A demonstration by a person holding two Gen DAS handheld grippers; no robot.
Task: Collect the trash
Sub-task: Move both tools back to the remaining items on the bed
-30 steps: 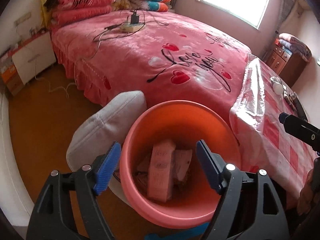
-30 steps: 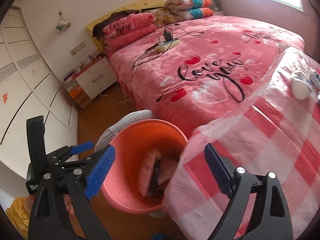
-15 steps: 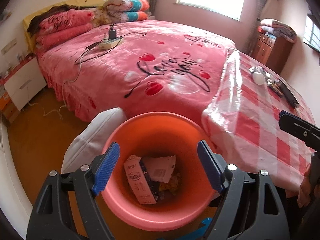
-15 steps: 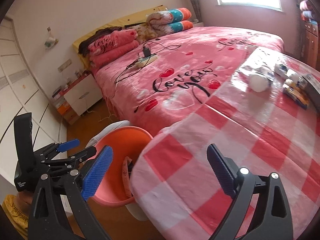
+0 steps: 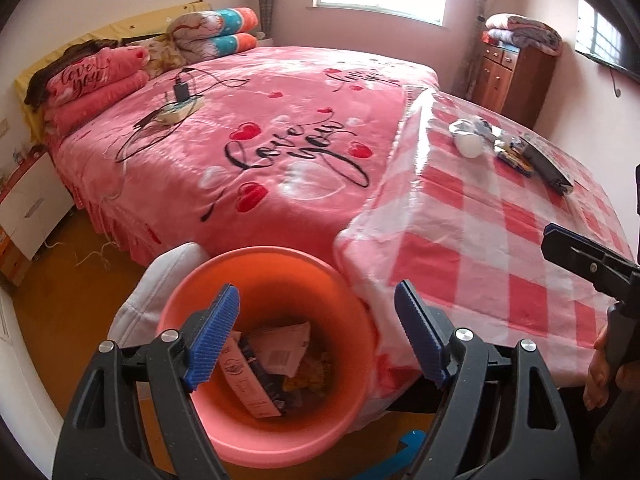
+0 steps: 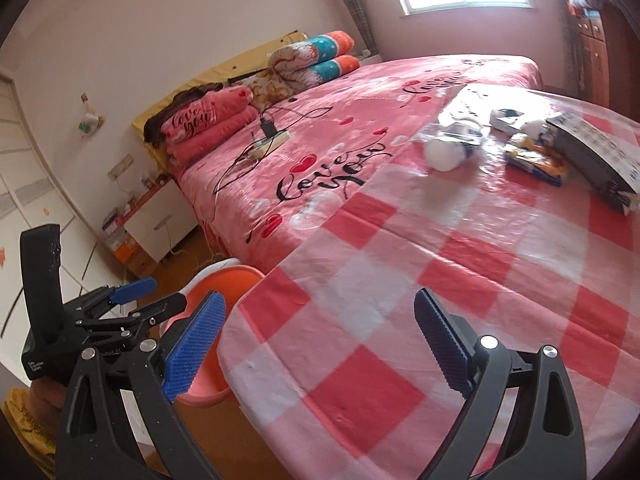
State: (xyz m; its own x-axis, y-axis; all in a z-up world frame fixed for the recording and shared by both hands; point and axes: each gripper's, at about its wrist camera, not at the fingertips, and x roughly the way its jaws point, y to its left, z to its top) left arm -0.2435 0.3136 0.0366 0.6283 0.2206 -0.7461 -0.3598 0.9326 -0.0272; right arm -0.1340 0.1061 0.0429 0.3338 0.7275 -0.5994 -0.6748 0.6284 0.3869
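An orange bin (image 5: 260, 254) stands on the floor at the table's corner, holding a pink carton (image 5: 244, 384) and paper packaging (image 5: 280, 344). My left gripper (image 5: 316, 336) hangs open above the bin, nothing between its pads. My right gripper (image 6: 316, 340) is open over the red-checked tablecloth (image 6: 400, 300), empty too. Far across the table lie a white bottle (image 6: 448, 152), a yellow-blue wrapper (image 6: 536, 160), a small box (image 6: 506, 118) and a dark flat box (image 6: 600, 148). The bin (image 6: 224, 280) peeks out left of the table in the right wrist view.
A pink bed (image 5: 280, 140) with a power strip and cables (image 5: 176, 112) fills the back. A pale grey cushion (image 5: 152, 296) leans against the bin. A white bedside cabinet (image 5: 28, 208) stands left, a wooden cabinet (image 5: 508, 76) at the back right.
Both views have swung toward the table. The right gripper went from beside the bin to over the tablecloth and opened a little wider. The carton in the bin fell from upright to lying.
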